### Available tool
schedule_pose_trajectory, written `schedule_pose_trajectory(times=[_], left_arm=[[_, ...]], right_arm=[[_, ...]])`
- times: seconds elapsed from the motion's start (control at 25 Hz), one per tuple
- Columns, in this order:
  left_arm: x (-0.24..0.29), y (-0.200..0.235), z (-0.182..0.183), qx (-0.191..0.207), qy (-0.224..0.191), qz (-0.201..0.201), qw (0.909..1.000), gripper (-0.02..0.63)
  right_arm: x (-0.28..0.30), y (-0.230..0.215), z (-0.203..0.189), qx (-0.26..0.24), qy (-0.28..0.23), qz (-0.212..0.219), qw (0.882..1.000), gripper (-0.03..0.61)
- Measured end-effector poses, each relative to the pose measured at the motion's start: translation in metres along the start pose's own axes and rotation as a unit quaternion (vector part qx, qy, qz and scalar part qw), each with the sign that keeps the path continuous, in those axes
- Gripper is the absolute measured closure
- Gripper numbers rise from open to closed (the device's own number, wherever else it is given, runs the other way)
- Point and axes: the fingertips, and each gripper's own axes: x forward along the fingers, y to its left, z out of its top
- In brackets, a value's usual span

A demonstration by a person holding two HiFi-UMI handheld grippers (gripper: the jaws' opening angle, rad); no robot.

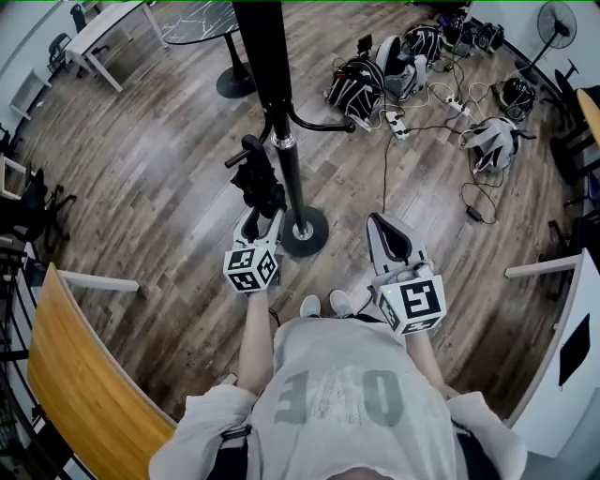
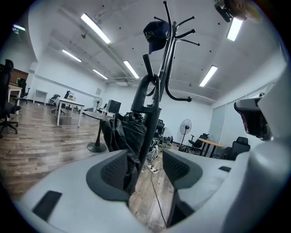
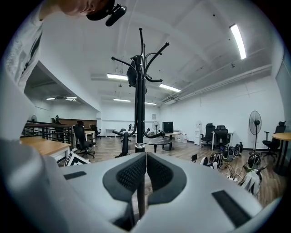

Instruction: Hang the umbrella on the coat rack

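The black coat rack (image 1: 281,112) stands on a round base (image 1: 303,232) right in front of me. A folded black umbrella (image 1: 259,185) hangs beside its pole, the curved handle (image 1: 242,152) at a lower hook. In the left gripper view the umbrella (image 2: 132,136) runs down between the jaws and rests against the left pad (image 2: 113,170), with floor showing between it and the right pad. My left gripper (image 1: 257,221) (image 2: 144,166) is open around it. My right gripper (image 1: 382,225) (image 3: 146,170) is shut and empty, right of the base. A dark cap (image 2: 155,34) hangs high on the rack (image 3: 140,91).
A round black table (image 1: 202,19) stands behind the rack. Backpacks and cables (image 1: 394,80) litter the floor at the back right. A curved wooden counter (image 1: 75,375) runs along my left. A white desk (image 1: 108,28) is far left.
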Motion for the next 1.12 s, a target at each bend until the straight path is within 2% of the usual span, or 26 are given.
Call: schedule_pose_trajectory(times=[0.64,0.76,0.88,1.12], left_arm=[[-0.003,-0.003,0.009,0.015,-0.003,0.01,0.9998,0.357],[-0.007,-0.002,0.013,0.026,-0.004,0.015,0.9995,0.375],[-0.013,0.0,0.024,0.037,-0.018,0.021,0.9989,0.387],[-0.029,-0.01,0.068,0.068,-0.059,0.025,0.9956,0.39]], right_arm=[[0.003,0.0,-0.001,0.008,-0.001,0.011,1.0,0.548],[0.004,0.002,-0.001,0.01,-0.004,0.016,1.0,0.548],[0.005,0.005,-0.004,0.009,-0.006,0.021,1.0,0.548],[0.014,0.011,0.002,0.008,-0.004,0.039,0.999,0.548]])
